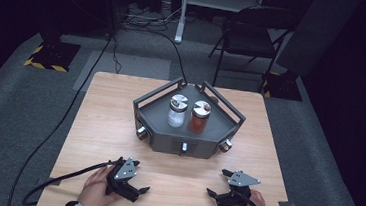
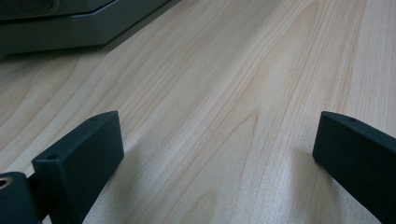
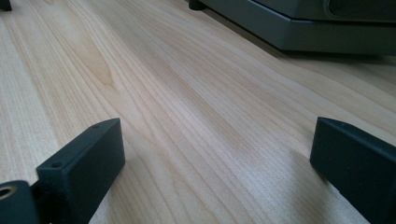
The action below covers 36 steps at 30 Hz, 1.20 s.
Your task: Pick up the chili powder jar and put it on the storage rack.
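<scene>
On the grey tray (image 1: 160,112) at the middle of the wooden table (image 1: 98,126) stand two jars side by side: the white-filled jar (image 1: 177,111) on the left, the red-filled jar (image 1: 200,117) just beside it. Nearer the person, well apart from the tray, the left gripper (image 1: 137,177) and right gripper (image 1: 218,182) rest on bare wood, both with jaws spread wide and holding nothing.

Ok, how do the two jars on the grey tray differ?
The left jar holds something whitish, while the right jar holds something reddish-brown. The left jar sits a touch farther back on the grey tray than the right jar. Both stand upright, side by side, with silvery lids, alike in size and shape.
</scene>
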Motion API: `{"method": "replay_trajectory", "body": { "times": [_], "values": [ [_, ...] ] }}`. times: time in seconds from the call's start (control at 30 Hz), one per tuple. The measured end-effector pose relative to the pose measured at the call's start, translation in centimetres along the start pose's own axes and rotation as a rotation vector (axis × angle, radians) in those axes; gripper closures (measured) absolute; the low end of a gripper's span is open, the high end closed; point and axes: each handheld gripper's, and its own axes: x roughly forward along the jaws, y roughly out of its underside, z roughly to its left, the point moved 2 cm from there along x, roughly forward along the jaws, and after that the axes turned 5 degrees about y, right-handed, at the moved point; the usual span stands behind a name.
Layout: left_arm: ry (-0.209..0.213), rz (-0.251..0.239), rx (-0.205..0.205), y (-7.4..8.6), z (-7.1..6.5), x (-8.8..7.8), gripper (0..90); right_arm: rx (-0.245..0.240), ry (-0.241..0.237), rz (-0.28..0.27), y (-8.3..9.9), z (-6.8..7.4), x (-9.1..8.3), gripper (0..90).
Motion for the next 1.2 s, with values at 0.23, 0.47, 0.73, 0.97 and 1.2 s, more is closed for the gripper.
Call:
{"method": "replay_trajectory", "body": {
  "times": [0.23,0.47,0.73,0.97,1.2],
  "values": [
    [-0.001,0.000,0.000,-0.01,-0.01,0.00,1.7,0.001,0.002,0.000,0.03,0.05,-0.03,3.3],
    [-0.005,0.000,-0.002,-0.01,-0.04,0.02,1.7,0.002,0.003,0.000,0.05,0.06,-0.06,3.3],
    [-0.010,0.001,-0.007,-0.05,-0.10,0.04,1.4,0.005,0.009,0.000,-0.03,0.03,0.05,3.3],
    [-0.011,0.001,-0.008,-0.05,-0.11,0.05,1.4,0.004,0.006,0.001,0.01,0.02,-0.02,3.2],
    [-0.011,0.001,-0.008,-0.05,-0.11,0.05,1.4,0.003,0.004,0.001,0.00,-0.02,0.00,3.2]
  ]
}}
